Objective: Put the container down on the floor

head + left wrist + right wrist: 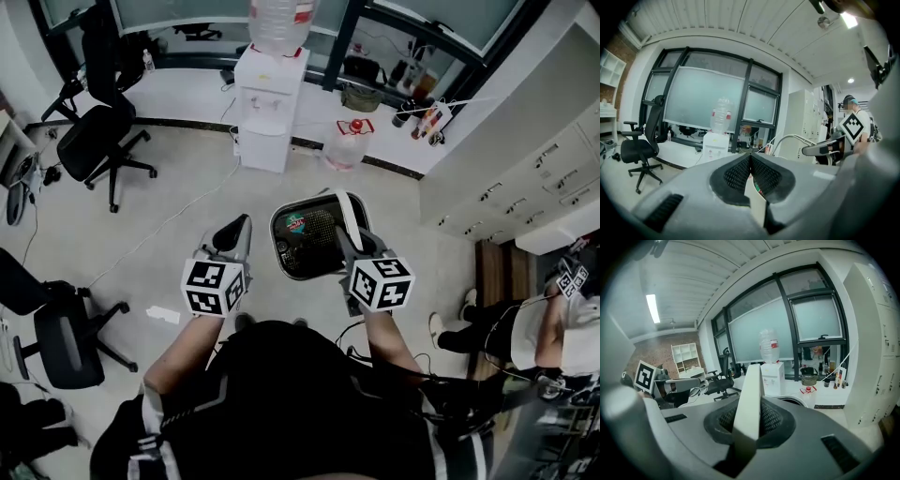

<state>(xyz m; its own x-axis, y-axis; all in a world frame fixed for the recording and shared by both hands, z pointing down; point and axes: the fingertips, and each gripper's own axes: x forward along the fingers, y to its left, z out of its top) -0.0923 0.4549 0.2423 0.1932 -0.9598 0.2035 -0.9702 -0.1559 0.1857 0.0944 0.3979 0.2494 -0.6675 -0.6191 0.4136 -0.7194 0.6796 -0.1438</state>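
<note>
**Office floor: container hanging from the right gripper**

Pale floor (187, 206) spreads below, with a water dispenser (270, 108) at its far edge and an office chair (98, 141) towards its left edge. The right gripper (345, 242) is clamped on the white handle (747, 394) of the container (281, 246), held over the middle of the floor. Just left of it, the left gripper (242, 228) holds nothing, its jaws together.

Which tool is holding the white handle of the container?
The right tool, whose jaws clamp the white handle; the left tool is shut, with nothing between its jaws.
</note>
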